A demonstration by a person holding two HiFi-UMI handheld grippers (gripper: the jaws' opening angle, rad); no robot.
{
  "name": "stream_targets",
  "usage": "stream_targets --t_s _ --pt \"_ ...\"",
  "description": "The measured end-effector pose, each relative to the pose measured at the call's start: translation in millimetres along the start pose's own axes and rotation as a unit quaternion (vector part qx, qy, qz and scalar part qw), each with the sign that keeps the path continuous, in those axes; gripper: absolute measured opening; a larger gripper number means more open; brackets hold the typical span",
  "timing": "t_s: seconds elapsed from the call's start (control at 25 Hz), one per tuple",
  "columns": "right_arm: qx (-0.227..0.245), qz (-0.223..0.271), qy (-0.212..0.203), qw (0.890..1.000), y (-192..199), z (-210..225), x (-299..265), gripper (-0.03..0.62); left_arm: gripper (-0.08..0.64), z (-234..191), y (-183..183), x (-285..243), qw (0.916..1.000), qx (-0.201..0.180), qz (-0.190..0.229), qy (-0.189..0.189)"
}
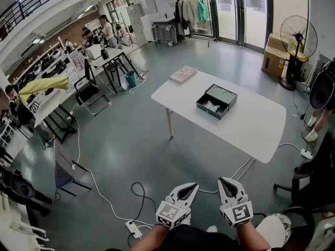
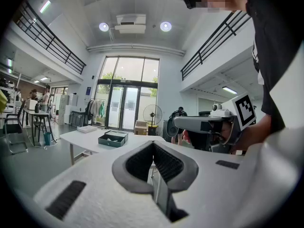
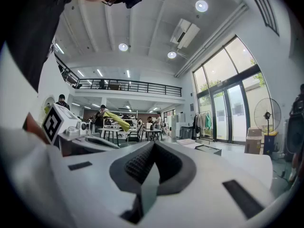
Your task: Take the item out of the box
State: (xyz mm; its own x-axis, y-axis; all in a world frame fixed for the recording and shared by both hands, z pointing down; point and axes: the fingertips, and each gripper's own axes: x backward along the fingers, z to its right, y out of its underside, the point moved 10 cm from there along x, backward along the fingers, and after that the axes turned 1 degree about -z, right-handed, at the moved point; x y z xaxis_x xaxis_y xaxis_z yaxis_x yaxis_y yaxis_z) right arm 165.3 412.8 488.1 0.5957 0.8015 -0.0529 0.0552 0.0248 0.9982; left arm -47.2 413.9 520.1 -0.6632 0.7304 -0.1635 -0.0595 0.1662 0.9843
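Note:
A dark green box (image 1: 216, 101) lies open on the white table (image 1: 246, 129), far ahead of me, with something pale inside it and its lid standing behind. It also shows small in the left gripper view, the box (image 2: 113, 138) on the table. Both grippers are held low by my body, well short of the table. My left gripper (image 1: 190, 186) is shut and empty, jaws meeting at the tip (image 2: 153, 143). My right gripper (image 1: 226, 181) is shut too, with nothing in it (image 3: 154, 144).
A pinkish flat box (image 1: 183, 74) lies at the table's far corner. Cables and a power strip (image 1: 133, 228) trail over the grey floor between me and the table. A black chair (image 1: 309, 184) stands at the right, a fan (image 1: 298, 38) and cardboard boxes behind; desks and people fill the left.

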Motion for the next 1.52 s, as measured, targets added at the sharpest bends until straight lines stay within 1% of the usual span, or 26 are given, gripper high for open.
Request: stream_targets --t_s 0.28,0.44,0.56,0.68,0.84,1.0,1.16,1.36,1.52 --pt "0.005 0.017 0.000 1.000 -10 -9 -9 0.003 0.011 -11 -1 10 1.0000 0.000 0.003 -0.004" --pt "0.004 0.013 0.000 1.000 -11 -15 -18 0.005 0.011 -19 3 12 0.9999 -0.002 0.008 0.007" --pt "-0.003 0.000 -0.010 1.000 -8 -20 -31 0.005 0.011 -30 2 15 0.9999 -0.006 0.010 0.003" --pt "0.002 -0.001 -0.014 1.000 -11 -28 -46 0.006 0.011 -47 -1 20 0.9998 -0.013 0.016 -0.001" --pt "0.003 0.011 -0.003 1.000 -17 -42 -71 0.006 0.011 -77 -12 29 0.9994 -0.020 0.027 -0.003" --pt "-0.003 0.018 0.010 1.000 -22 -58 -92 0.006 0.011 -104 -16 43 0.9992 -0.028 0.028 0.004" --pt "-0.009 0.017 0.016 1.000 -22 -68 -109 0.006 0.011 -131 -9 51 0.9992 -0.028 0.023 0.013" --pt "-0.016 0.005 0.023 1.000 -19 -68 -129 0.006 0.011 -155 -8 47 0.9994 -0.024 0.019 0.014" --pt "-0.014 0.002 0.028 1.000 -19 -54 -146 0.006 0.011 -171 -8 30 0.9995 -0.020 0.019 0.013"
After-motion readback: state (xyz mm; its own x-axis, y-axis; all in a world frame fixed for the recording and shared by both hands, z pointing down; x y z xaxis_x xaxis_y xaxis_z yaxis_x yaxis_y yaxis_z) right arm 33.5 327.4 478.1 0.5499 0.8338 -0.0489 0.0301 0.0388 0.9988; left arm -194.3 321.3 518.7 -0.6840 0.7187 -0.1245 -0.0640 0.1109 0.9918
